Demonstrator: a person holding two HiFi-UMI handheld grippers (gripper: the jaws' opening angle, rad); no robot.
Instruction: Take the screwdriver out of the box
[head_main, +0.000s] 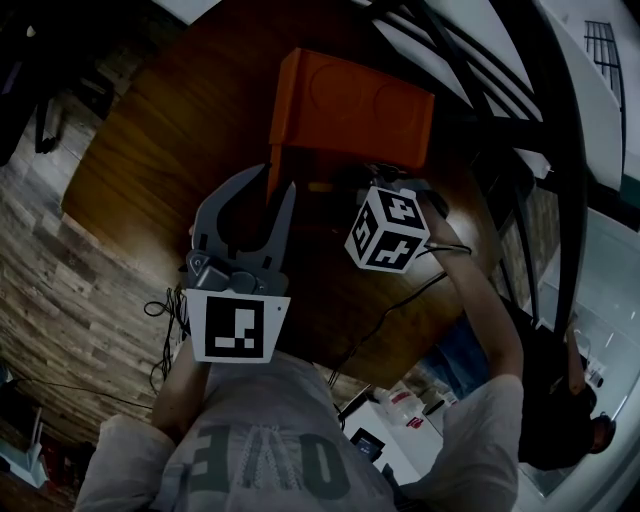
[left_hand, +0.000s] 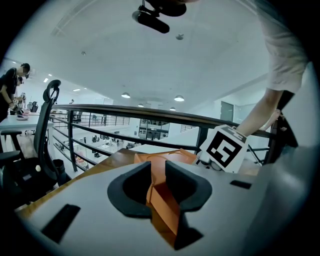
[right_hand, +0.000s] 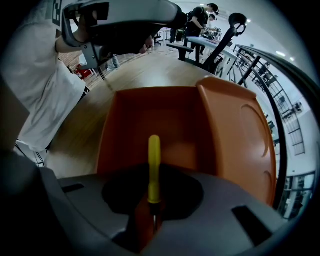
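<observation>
Over the orange box (right_hand: 235, 140), the right gripper (right_hand: 152, 214) pinches the yellow screwdriver (right_hand: 154, 167).

Left claw (left_hand: 158, 186) slightly below level, jaws clamped on box (right_hand: 150, 115) wall. Right claw (right_hand: 152, 215) points down, jaws closed on screwdriver (right_hand: 154, 167).

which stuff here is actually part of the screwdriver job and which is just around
Job: yellow screwdriver, orange box, right gripper shut on the screwdriver, left gripper clamping the box wall.
Just around: office chair, railing, cable.
</observation>
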